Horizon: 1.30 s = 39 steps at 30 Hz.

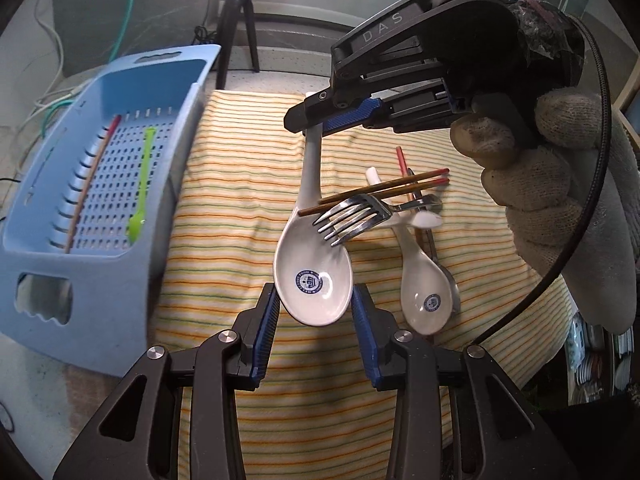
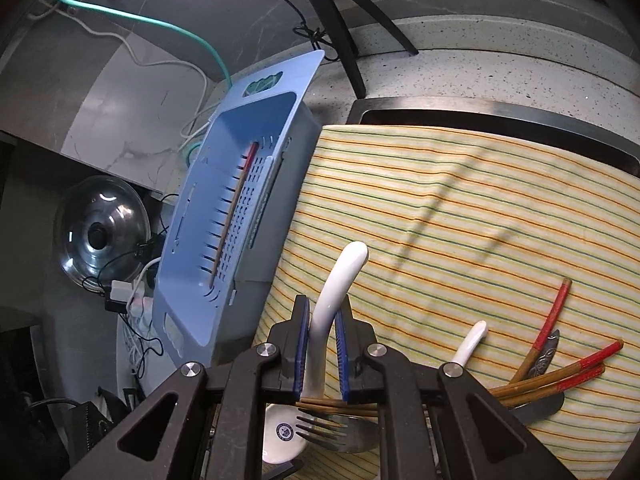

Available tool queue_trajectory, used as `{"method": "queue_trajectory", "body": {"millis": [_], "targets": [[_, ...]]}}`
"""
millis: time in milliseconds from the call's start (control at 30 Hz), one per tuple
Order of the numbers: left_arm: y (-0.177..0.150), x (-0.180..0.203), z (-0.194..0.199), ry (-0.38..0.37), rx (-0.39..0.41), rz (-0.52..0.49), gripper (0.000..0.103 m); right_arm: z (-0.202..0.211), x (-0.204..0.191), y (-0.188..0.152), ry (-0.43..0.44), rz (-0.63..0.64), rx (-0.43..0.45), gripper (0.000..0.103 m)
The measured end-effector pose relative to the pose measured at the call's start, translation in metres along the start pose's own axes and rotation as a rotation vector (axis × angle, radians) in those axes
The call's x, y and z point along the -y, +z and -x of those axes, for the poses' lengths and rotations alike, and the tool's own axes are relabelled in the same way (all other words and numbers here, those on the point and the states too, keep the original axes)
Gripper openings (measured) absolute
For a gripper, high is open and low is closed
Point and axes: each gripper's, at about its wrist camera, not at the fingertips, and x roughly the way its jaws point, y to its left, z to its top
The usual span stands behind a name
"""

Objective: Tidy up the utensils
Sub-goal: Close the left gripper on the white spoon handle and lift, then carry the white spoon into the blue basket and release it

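A large white ceramic spoon (image 1: 312, 280) with a blue emblem lies on the striped cloth (image 1: 240, 160). My right gripper (image 1: 308, 120) reaches in from above with its jaws around the spoon's handle (image 2: 328, 304), a small gap showing at each pad. My left gripper (image 1: 314, 320) is open, its blue pads either side of the spoon's bowl. A metal fork (image 1: 352, 216), red-tipped chopsticks (image 1: 384, 190) and a smaller white spoon (image 1: 424, 288) lie in a pile beside it. The blue basket (image 1: 92, 184) at left holds a green utensil (image 1: 142, 184) and a chopstick (image 1: 92, 184).
A black tripod (image 1: 240, 20) stands behind the cloth. Cables (image 1: 52, 92) trail behind the basket. A steel pot lid (image 2: 100, 232) sits at left below the counter. A dark sink rim (image 2: 480, 108) borders the cloth's far edge.
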Motion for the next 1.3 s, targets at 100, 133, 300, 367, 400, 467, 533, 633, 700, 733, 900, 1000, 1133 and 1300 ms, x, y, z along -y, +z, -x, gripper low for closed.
{"method": "queue_trajectory", "body": {"millis": [100, 133, 300, 367, 400, 467, 533, 633, 700, 733, 900, 1000, 1133, 1300], "targets": [[-0.001, -0.005, 0.008, 0.007, 0.013, 0.017, 0.035, -0.003, -0.013, 0.000, 0.010, 0.016, -0.002, 0.011], [-0.001, -0.007, 0.010, 0.010, 0.017, 0.021, 0.035, -0.004, -0.018, 0.001, 0.013, 0.023, -0.002, 0.011], [0.001, -0.020, 0.023, 0.019, 0.046, 0.044, 0.035, -0.006, -0.040, 0.007, 0.035, 0.049, 0.000, 0.011], [0.003, -0.026, 0.030, 0.020, 0.057, 0.054, 0.035, -0.007, -0.049, 0.009, 0.045, 0.060, 0.002, 0.011], [0.003, -0.028, 0.032, 0.019, 0.062, 0.057, 0.035, -0.007, -0.054, 0.011, 0.049, 0.065, 0.003, 0.011], [0.004, -0.034, 0.038, 0.025, 0.070, 0.059, 0.035, -0.008, -0.062, 0.014, 0.056, 0.074, 0.006, 0.011], [0.006, -0.041, 0.040, 0.034, 0.078, 0.057, 0.035, -0.009, -0.071, 0.018, 0.062, 0.083, 0.012, 0.011], [0.008, -0.051, 0.044, 0.040, 0.086, 0.062, 0.035, -0.012, -0.081, 0.023, 0.072, 0.090, 0.018, 0.011], [0.013, -0.060, 0.042, 0.044, 0.088, 0.068, 0.035, -0.016, -0.088, 0.027, 0.072, 0.098, 0.022, 0.011], [0.013, -0.063, 0.042, 0.046, 0.088, 0.070, 0.035, -0.017, -0.091, 0.029, 0.071, 0.102, 0.024, 0.011], [0.021, -0.081, 0.042, 0.058, 0.088, 0.075, 0.035, -0.030, -0.103, 0.041, 0.075, 0.102, 0.021, 0.010], [0.026, -0.093, 0.039, 0.072, 0.086, 0.075, 0.035, -0.039, -0.109, 0.048, 0.073, 0.103, 0.022, 0.010], [0.033, -0.109, 0.035, 0.088, 0.081, 0.083, 0.035, -0.051, -0.115, 0.058, 0.066, 0.106, 0.015, 0.010], [0.039, -0.122, 0.028, 0.108, 0.067, 0.082, 0.034, -0.067, -0.117, 0.069, 0.061, 0.093, 0.009, 0.010]]}}
